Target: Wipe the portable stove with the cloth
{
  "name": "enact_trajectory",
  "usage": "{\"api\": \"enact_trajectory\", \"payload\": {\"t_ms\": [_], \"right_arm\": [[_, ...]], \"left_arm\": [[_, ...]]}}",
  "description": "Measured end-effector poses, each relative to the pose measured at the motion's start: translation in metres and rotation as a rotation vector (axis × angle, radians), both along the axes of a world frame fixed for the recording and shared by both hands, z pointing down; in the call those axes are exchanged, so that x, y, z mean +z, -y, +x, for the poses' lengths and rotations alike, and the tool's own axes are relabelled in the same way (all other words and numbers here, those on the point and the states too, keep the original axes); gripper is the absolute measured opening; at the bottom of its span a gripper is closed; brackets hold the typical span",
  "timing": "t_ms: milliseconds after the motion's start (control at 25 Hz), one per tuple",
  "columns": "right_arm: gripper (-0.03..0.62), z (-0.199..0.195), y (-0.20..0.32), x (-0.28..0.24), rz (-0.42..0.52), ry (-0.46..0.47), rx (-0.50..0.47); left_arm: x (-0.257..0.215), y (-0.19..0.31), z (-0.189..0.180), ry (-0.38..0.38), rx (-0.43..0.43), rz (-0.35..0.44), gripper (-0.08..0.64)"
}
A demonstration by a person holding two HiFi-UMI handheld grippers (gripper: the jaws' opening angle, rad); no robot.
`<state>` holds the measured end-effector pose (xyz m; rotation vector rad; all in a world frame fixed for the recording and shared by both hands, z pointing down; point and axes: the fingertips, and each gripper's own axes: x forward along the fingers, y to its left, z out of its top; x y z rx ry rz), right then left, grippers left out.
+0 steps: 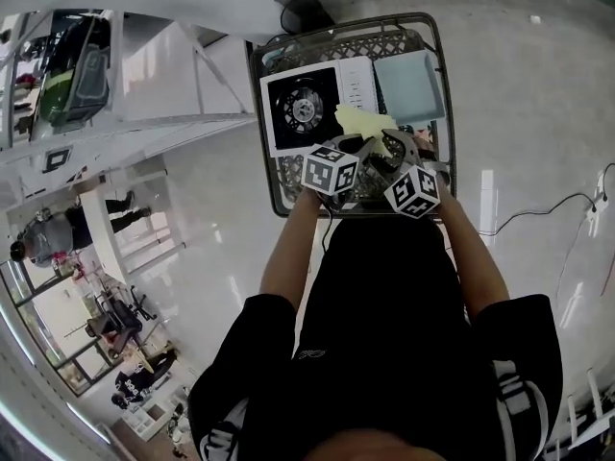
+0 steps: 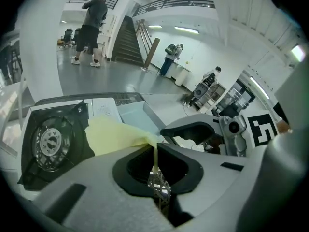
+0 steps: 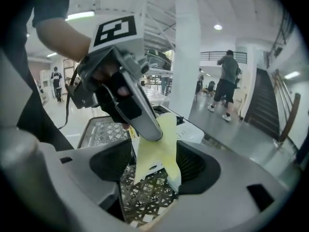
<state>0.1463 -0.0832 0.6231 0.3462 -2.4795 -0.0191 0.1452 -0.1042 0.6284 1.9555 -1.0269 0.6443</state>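
Person's forearms (image 1: 291,248) reach a wire basket (image 1: 375,41) at twelve o'clock; left gripper (image 2: 155,151) pinches the yellow cloth (image 2: 113,135), right gripper (image 3: 154,178) gapes loosely around it, so next it likely must press onto the stove (image 1: 306,106), at eleven o'clock.

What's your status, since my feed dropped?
Left tool shut on cloth. Right tool open, cloth hanging between its jaws. Stove in basket, just beyond cloth. Nothing seen blocking.

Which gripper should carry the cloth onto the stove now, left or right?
Left: the left gripper is shut on the yellow cloth, and the portable stove lies just ahead of it. The jaws of the right gripper stand open around the cloth's hanging end, not pressing it.
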Motion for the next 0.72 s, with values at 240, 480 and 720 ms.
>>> {"api": "enact_trajectory", "payload": {"t_ms": [240, 480, 720], "right_arm": [[0.275, -0.018, -0.004, -0.003, 0.045, 0.022, -0.047], [0.155, -0.027, -0.011, -0.003, -0.054, 0.109, 0.001], [0.117, -0.034, -0.014, 0.002, -0.002, 0.044, 0.019]], "left_arm": [[-0.003, -0.019, 0.002, -0.024, 0.003, -0.031, 0.029], [-0.007, -0.019, -0.005, -0.071, -0.054, -0.030, 0.029], [-0.011, -0.025, -0.015, -0.057, -0.053, -0.004, 0.044]]}}
